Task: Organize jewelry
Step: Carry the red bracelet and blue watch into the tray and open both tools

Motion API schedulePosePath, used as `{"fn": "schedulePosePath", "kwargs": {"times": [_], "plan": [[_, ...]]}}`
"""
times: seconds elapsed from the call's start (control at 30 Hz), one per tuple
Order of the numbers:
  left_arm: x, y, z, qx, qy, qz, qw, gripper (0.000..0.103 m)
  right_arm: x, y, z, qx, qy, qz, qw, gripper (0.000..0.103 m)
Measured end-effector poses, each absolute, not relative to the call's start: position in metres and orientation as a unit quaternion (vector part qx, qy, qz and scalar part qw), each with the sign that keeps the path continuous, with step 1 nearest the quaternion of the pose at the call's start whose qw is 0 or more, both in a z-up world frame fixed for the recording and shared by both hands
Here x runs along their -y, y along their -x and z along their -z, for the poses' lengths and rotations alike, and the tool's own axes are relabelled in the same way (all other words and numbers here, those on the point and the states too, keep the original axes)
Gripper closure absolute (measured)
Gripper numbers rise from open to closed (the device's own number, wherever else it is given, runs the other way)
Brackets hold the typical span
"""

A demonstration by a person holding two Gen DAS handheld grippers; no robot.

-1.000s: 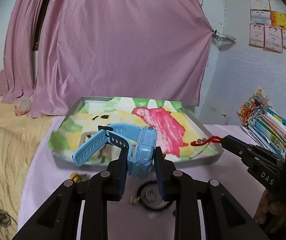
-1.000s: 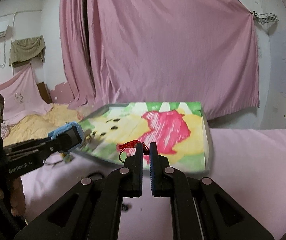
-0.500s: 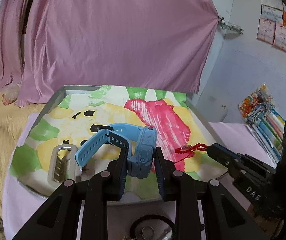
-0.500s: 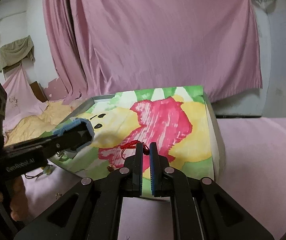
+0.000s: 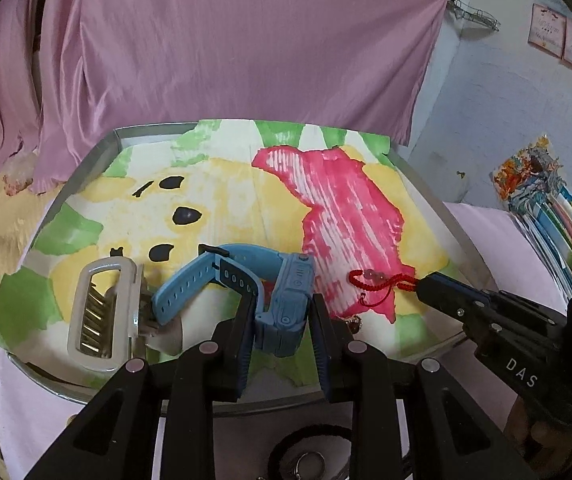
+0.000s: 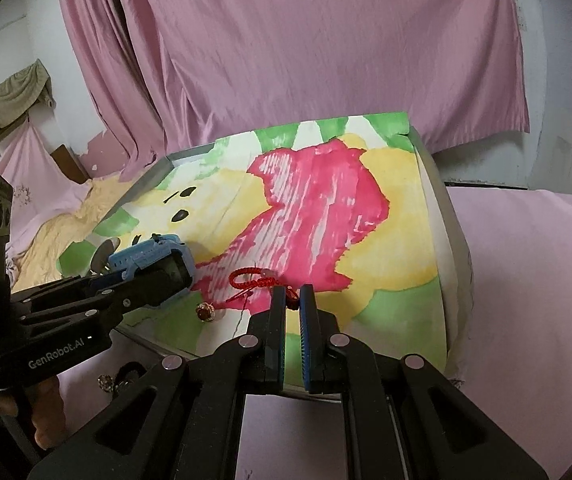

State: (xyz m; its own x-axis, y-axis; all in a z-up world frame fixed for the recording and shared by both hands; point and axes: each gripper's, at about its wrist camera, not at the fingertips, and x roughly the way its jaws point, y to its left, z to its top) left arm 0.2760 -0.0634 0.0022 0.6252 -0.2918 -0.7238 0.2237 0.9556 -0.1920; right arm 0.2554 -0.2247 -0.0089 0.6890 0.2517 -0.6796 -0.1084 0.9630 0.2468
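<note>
A: In the left wrist view, what is the left gripper [image 5: 280, 318] doing?

B: Its fingers are clamped on the case of a blue watch [image 5: 286, 300], held over the near part of the tray [image 5: 98, 152]. The strap arches off to the left, above a white hair clip [image 5: 102, 316] lying on the tray's painted paper lining [image 5: 222, 200].

A: And the other tool?

B: The right gripper [image 5: 421, 286] reaches in from the right, its tips pinching a red cord bracelet [image 5: 377, 282] that hangs over the pink patch.

A: Same story in the right wrist view?

B: Yes. The right gripper [image 6: 291, 300] is closed almost fully on the red cord bracelet [image 6: 252, 278], just above the lining [image 6: 397, 208]. The left gripper [image 6: 166, 276] comes in from the left with the blue watch [image 6: 150, 254] between its fingers. A small brown-stoned piece [image 6: 205, 313] sits on the tray's near edge between them.
</note>
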Motion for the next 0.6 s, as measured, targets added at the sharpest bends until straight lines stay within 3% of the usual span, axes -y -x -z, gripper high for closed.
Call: {"fn": "schedulePosePath", "kwargs": {"times": [0.33, 0.4, 0.43, 0.47, 0.6], "plan": [[0.059, -0.274, 0.002, -0.417, 0.049, 0.141, 0.897, 0.071, 0.223, -0.253, 0.008, -0.387, -0.082, -0.094, 0.914, 0.092], [0.059, -0.271, 0.001, -0.414, 0.049, 0.14, 0.898, 0.07, 0.224, -0.25, 0.006, -0.384, -0.081, -0.089, 0.915, 0.08], [0.058, -0.27, 0.0, -0.412, 0.051, 0.14, 0.899, 0.069, 0.225, -0.248, 0.005, -0.382, -0.082, -0.085, 0.917, 0.065], [0.056, -0.269, -0.001, -0.41, 0.055, 0.141, 0.899, 0.069, 0.227, -0.246, 0.004, -0.377, -0.086, -0.084, 0.918, 0.057], [0.054, -0.261, -0.006, -0.397, 0.059, 0.142, 0.905, 0.066, 0.232, -0.237, -0.002, -0.356, -0.093, -0.078, 0.926, 0.057]]}}
